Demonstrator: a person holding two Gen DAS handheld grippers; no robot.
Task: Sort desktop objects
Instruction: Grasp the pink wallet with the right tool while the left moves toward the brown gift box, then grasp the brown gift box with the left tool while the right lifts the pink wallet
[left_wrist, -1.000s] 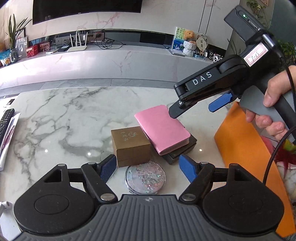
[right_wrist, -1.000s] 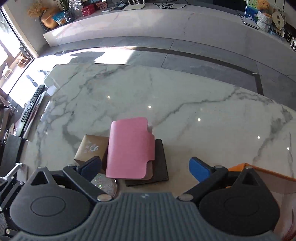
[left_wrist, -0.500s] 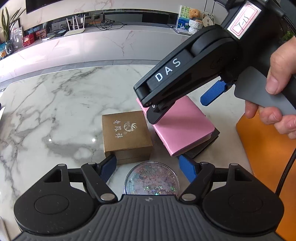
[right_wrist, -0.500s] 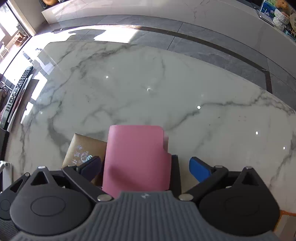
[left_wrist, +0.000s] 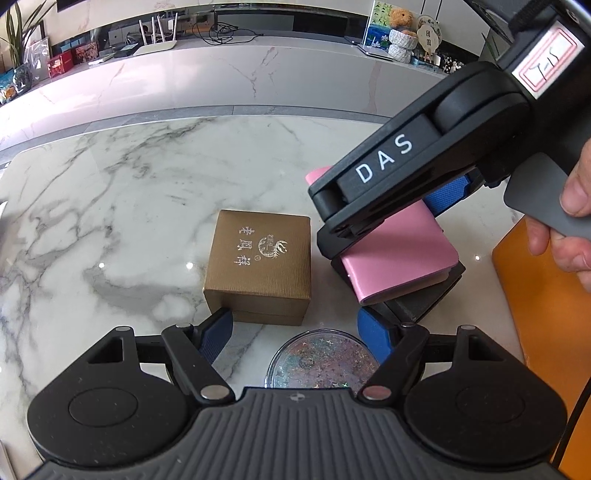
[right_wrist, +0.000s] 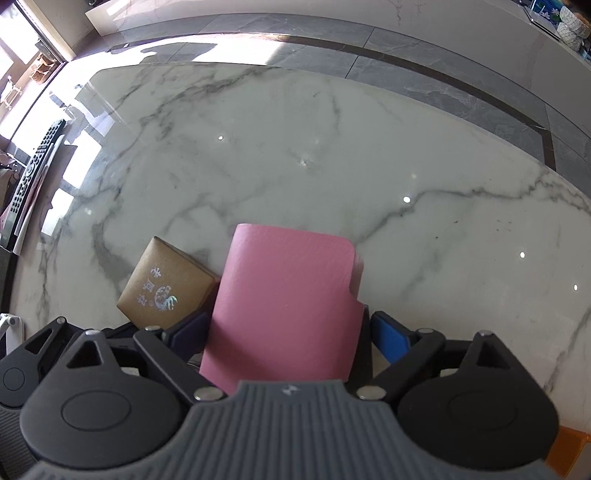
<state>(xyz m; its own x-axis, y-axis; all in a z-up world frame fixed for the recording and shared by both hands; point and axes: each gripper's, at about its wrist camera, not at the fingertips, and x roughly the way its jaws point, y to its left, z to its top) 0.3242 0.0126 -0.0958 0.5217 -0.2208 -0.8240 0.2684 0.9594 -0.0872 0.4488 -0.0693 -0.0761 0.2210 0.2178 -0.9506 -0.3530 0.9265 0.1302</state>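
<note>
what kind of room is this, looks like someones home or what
Most likely a home living room: a marble table faces a long low media counter with a wifi router and a teddy bear on it, and a tv remote lies at the table's edge.

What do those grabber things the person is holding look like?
Each gripper is black plastic with a ribbed grey front, two round black discs and blue padded fingers. The right gripper, seen from the side in the left wrist view, has white letters DAS, a pink-bordered handwritten label, a grey handle and a thin black cable. No sleeve shows.
</note>
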